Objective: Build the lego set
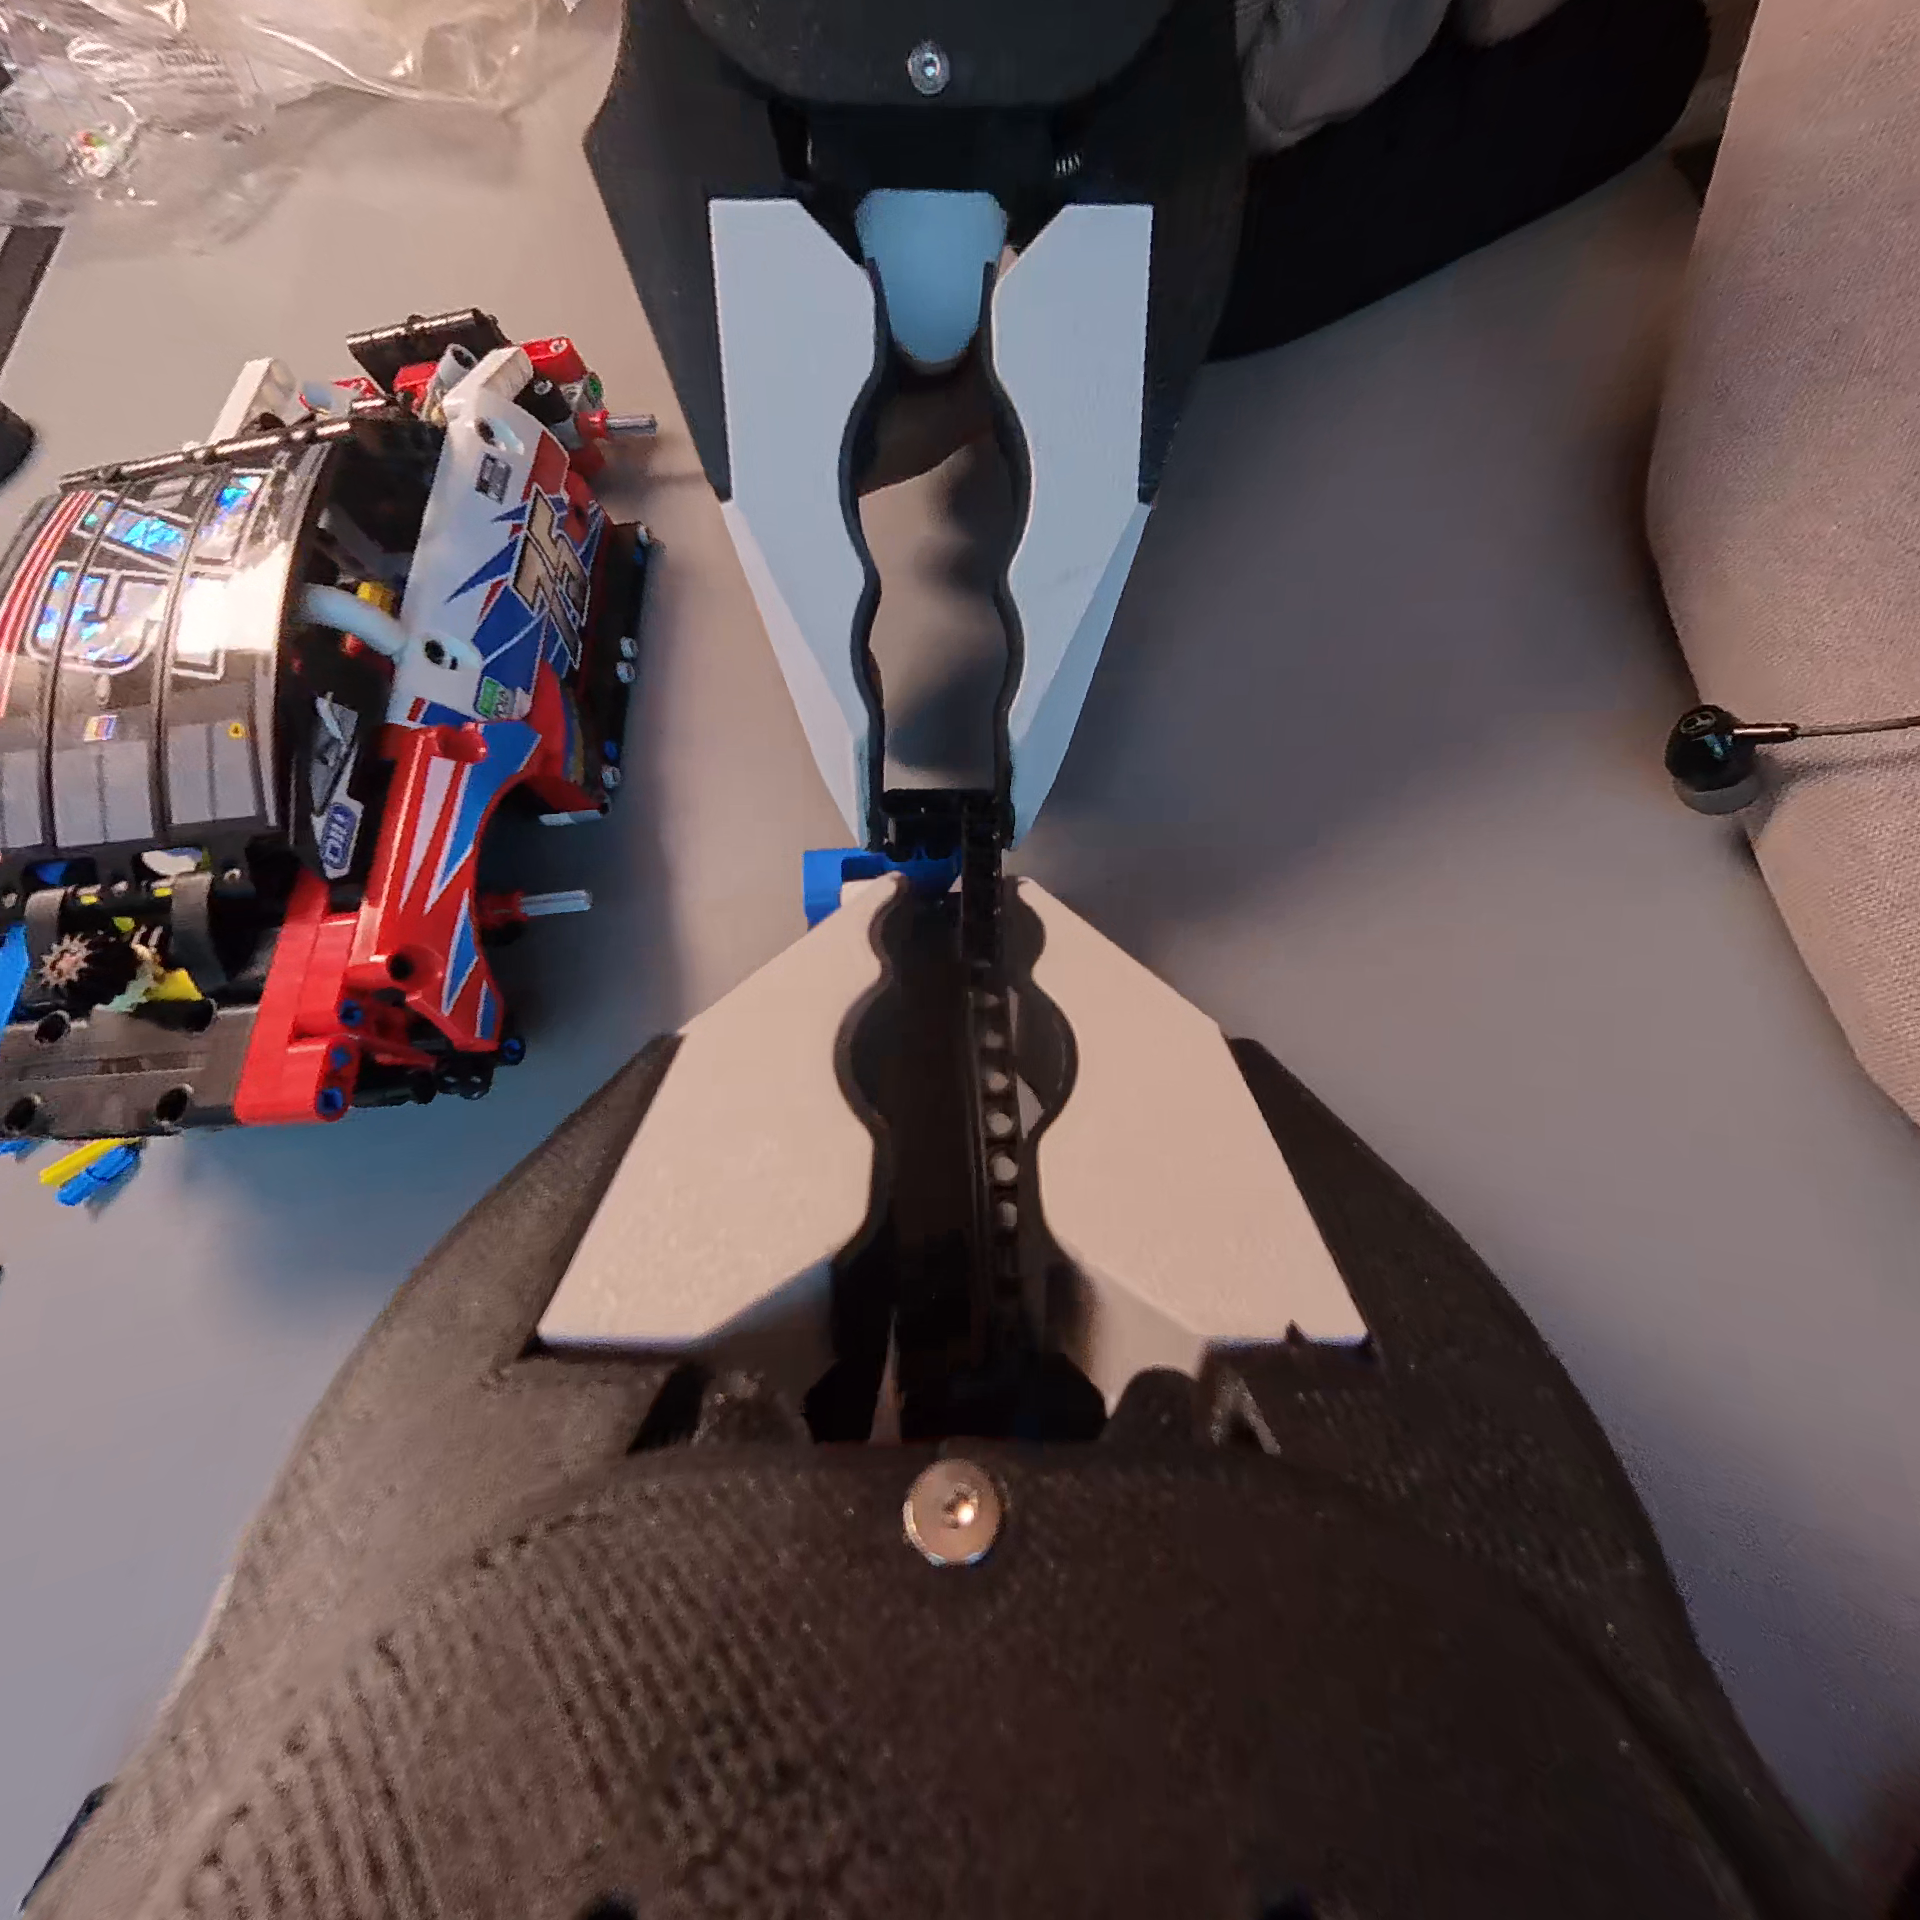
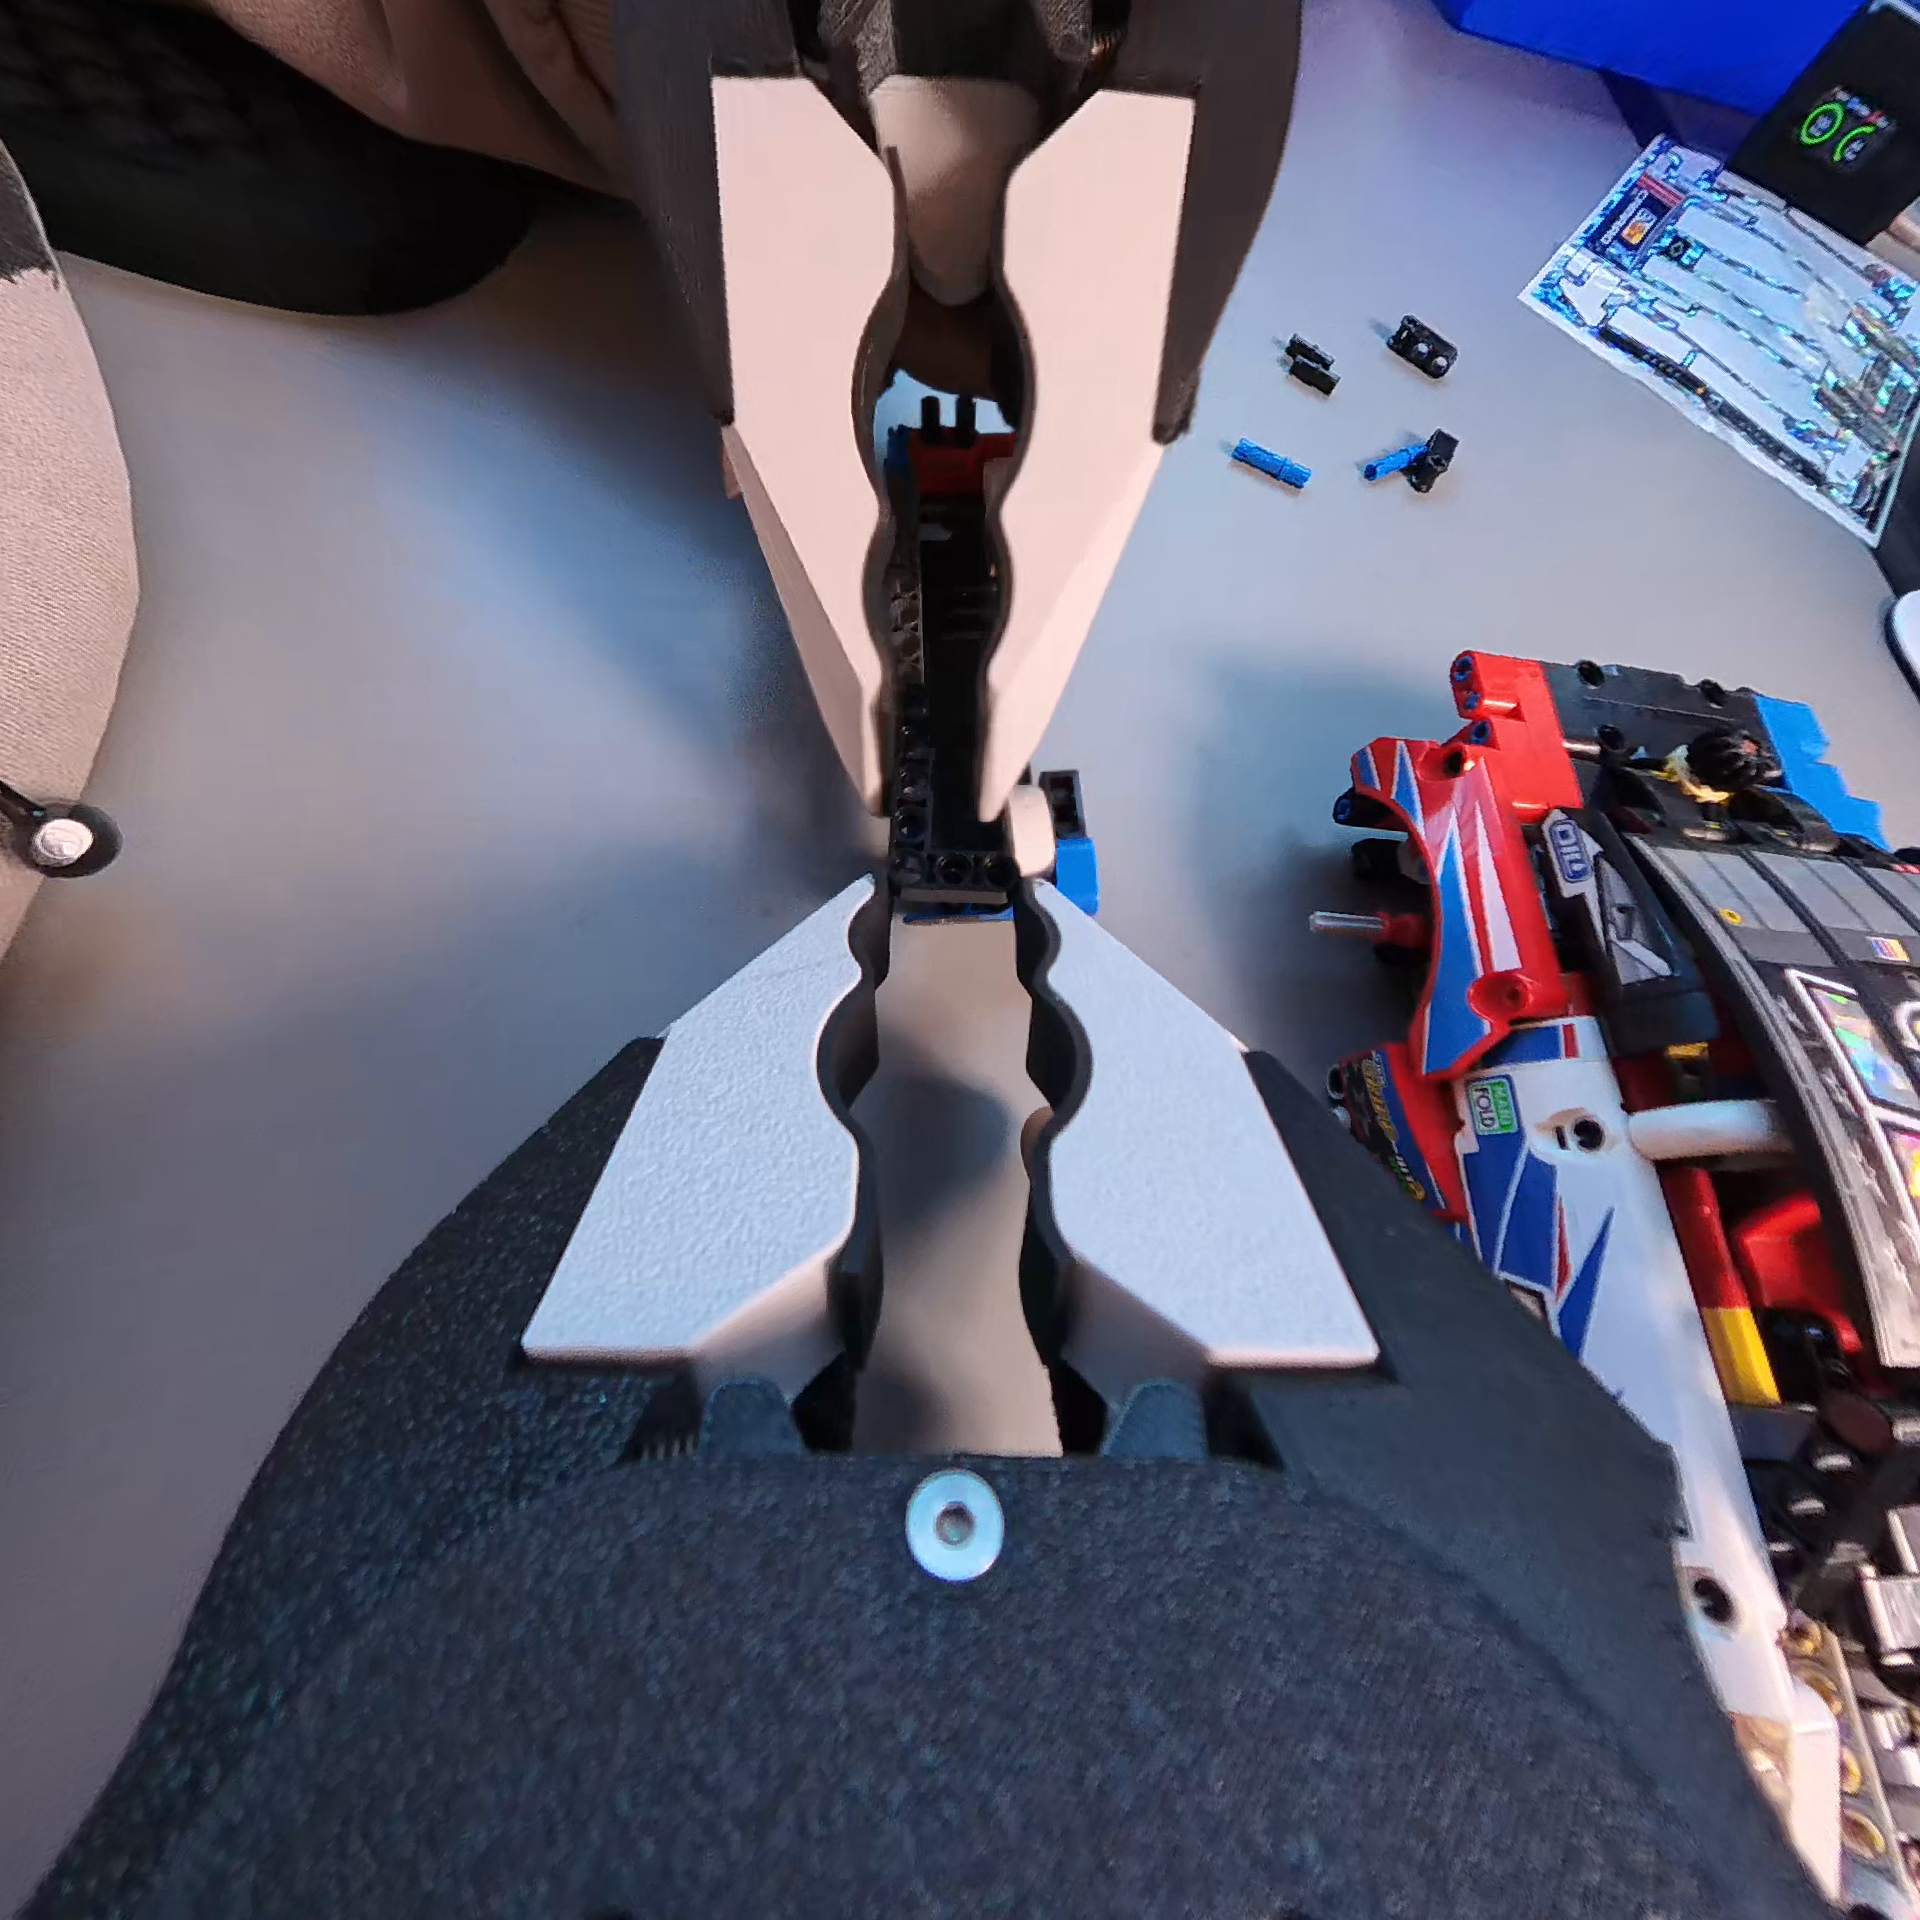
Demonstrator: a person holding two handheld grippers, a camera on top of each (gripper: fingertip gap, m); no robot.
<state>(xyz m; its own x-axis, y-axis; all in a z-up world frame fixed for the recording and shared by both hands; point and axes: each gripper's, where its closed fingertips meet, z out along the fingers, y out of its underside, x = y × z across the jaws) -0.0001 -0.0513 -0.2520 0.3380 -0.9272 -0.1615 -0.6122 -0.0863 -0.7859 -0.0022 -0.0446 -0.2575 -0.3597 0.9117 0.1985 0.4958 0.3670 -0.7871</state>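
Observation:
A black Lego beam assembly (image 1: 995, 1091) with a blue piece (image 1: 831, 883) at its end lies lengthwise between the fingers of my left gripper (image 1: 951, 894), which is shut on it. My right gripper (image 1: 940, 831) faces it tip to tip and is closed on the assembly's far end. In the right wrist view, my right gripper (image 2: 956, 894) pinches the end of the black assembly (image 2: 945, 862), beside the blue piece (image 2: 1075, 862). The left gripper (image 2: 935, 805) holds the rest, with a red part (image 2: 951, 457) deep inside. The half-built red, white and blue car (image 1: 343, 748) lies on the table beside them.
The car (image 2: 1662, 1091) is at the right in the right wrist view. Loose blue pins (image 2: 1273, 462) and black connectors (image 2: 1421, 345) lie beyond, by a sticker sheet (image 2: 1745, 343) and a blue box (image 2: 1662, 42). Plastic bags (image 1: 208, 83) lie far left. A grey sleeve (image 1: 1787, 520) borders the table. The grippers are tip to tip, or close to it.

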